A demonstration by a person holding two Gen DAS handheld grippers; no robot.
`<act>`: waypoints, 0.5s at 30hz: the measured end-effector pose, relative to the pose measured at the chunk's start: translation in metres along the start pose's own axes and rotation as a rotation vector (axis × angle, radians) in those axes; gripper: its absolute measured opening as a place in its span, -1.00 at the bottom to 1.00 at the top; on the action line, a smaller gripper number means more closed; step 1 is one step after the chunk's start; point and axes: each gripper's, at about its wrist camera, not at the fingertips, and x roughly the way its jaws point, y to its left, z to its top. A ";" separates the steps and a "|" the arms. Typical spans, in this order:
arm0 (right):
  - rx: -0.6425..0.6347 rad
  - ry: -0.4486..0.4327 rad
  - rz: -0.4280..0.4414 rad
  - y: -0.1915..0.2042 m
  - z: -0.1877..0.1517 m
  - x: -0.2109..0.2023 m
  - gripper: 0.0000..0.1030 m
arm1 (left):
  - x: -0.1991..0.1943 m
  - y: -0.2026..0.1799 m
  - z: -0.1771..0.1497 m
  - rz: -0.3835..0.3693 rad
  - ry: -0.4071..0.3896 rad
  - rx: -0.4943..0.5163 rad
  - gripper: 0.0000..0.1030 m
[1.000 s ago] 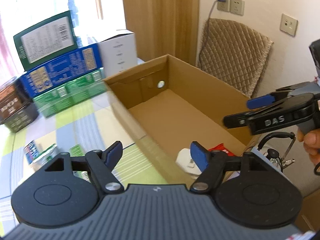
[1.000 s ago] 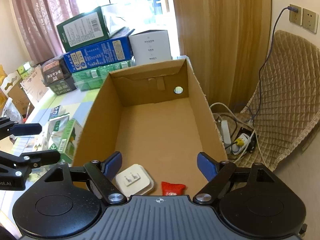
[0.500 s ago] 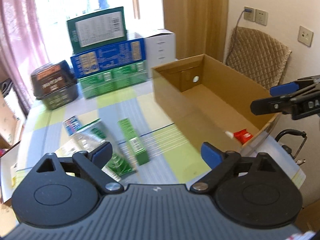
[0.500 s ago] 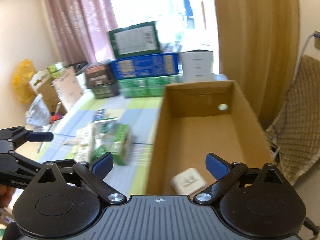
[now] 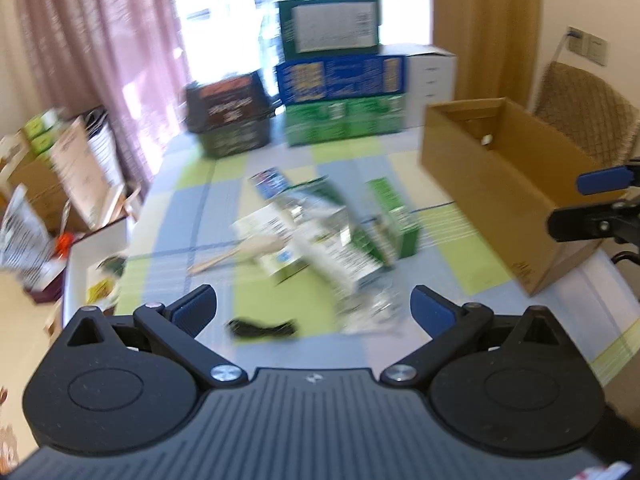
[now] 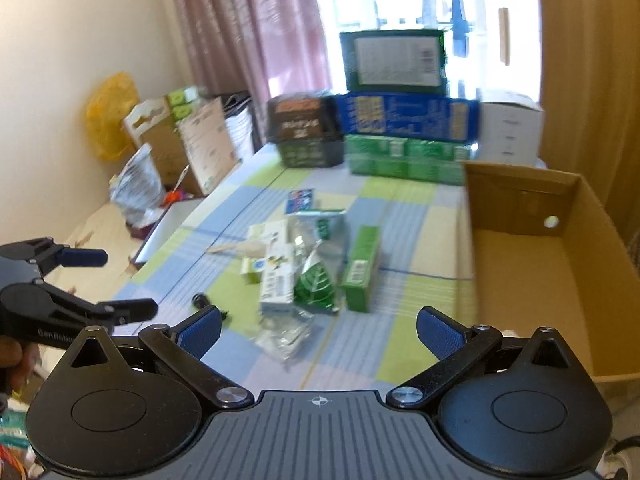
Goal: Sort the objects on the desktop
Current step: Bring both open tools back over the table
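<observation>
Clutter of green cartons and clear wrappers (image 6: 308,268) mid checked tablecloth (image 6: 404,216); open brown cardboard box (image 6: 560,264) to right; stacked printed boxes (image 6: 400,120) behind; small black object (image 5: 262,326) nearest, left of wrappers.

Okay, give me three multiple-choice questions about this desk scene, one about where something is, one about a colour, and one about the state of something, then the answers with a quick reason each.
1. Where does the cardboard box stand relative to the pile of packets?
A. To its right
B. To its left
C. On top of it

2. What colour is the box directly under the top box of the far stack?
A. Red
B. Blue
C. Yellow

3. What is between the fingers of the right gripper?
A. A green carton
B. A spoon
C. Nothing

Answers: 1 A, the box sits at the table's right edge in the right wrist view. 2 B, it is blue above green boxes. 3 C, the jaws are opening and empty.
</observation>
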 end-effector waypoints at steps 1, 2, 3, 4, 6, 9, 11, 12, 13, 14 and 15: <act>-0.006 0.009 0.004 0.003 -0.002 0.005 0.97 | 0.001 0.007 -0.005 0.009 0.009 -0.011 0.97; -0.013 0.018 0.006 0.007 -0.003 0.011 0.96 | 0.002 0.013 -0.011 0.017 0.019 -0.019 0.97; -0.017 0.027 0.008 0.009 -0.006 0.016 0.97 | 0.003 0.018 -0.015 0.023 0.026 -0.025 0.97; -0.020 0.036 0.008 0.011 -0.008 0.021 0.96 | 0.005 0.022 -0.020 0.027 0.033 -0.030 0.97; -0.025 0.052 0.010 0.015 -0.013 0.029 0.96 | 0.010 0.027 -0.028 0.027 0.049 -0.040 0.97; -0.033 0.073 0.010 0.017 -0.016 0.039 0.96 | 0.017 0.032 -0.038 0.023 0.066 -0.046 0.97; -0.035 0.083 0.010 0.018 -0.019 0.044 0.96 | 0.024 0.034 -0.042 0.027 0.075 -0.046 0.97; -0.038 0.089 0.011 0.019 -0.019 0.047 0.97 | 0.027 0.035 -0.045 0.027 0.080 -0.046 0.97; -0.043 0.094 0.012 0.019 -0.020 0.050 0.96 | 0.031 0.036 -0.046 0.026 0.086 -0.049 0.97; -0.046 0.099 0.012 0.019 -0.021 0.053 0.96 | 0.034 0.037 -0.047 0.025 0.093 -0.053 0.97; -0.047 0.106 0.011 0.019 -0.021 0.056 0.96 | 0.037 0.039 -0.049 0.023 0.098 -0.057 0.97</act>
